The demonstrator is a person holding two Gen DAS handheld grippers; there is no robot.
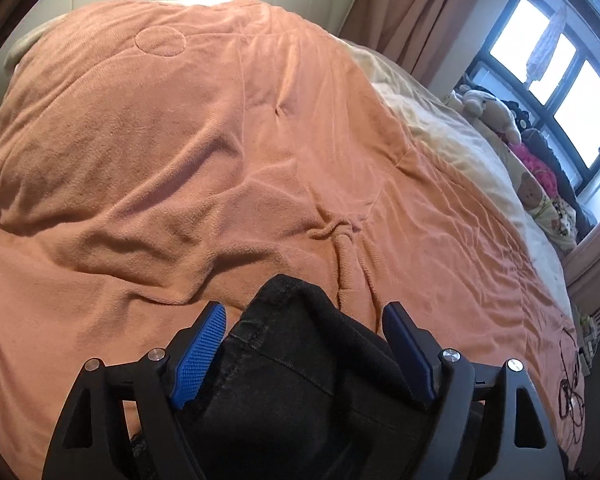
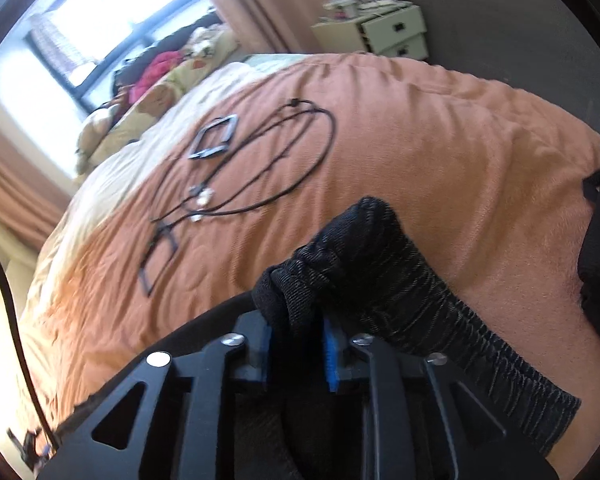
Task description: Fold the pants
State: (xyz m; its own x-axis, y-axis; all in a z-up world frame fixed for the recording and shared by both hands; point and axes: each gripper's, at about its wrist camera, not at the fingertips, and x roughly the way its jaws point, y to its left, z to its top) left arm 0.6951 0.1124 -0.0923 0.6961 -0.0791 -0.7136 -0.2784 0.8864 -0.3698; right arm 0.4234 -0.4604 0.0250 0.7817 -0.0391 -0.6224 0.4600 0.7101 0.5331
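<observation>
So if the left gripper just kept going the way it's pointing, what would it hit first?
The left gripper would likely push the black pants lying between its open jaws into the orange blanket just ahead, though depth is hard to judge.

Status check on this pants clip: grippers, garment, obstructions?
Left gripper open, pants between pads. Right gripper clamps bunched waistband. Cables on blanket ahead.

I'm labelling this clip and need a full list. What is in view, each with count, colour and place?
pants: one, black, on the near blanket, between both tools
blanket: one, orange, covering the bed
sheet: one, cream, window side of the bed
cables: a tangle, black, on the blanket
stuffed toys: several, mixed colours, by the window
drawer cabinet: one, pale, beyond the bed
curtains: pinkish, beside the window
left tool: blue pads apart, cloth between
right tool: pads pressing bunched waistband
</observation>
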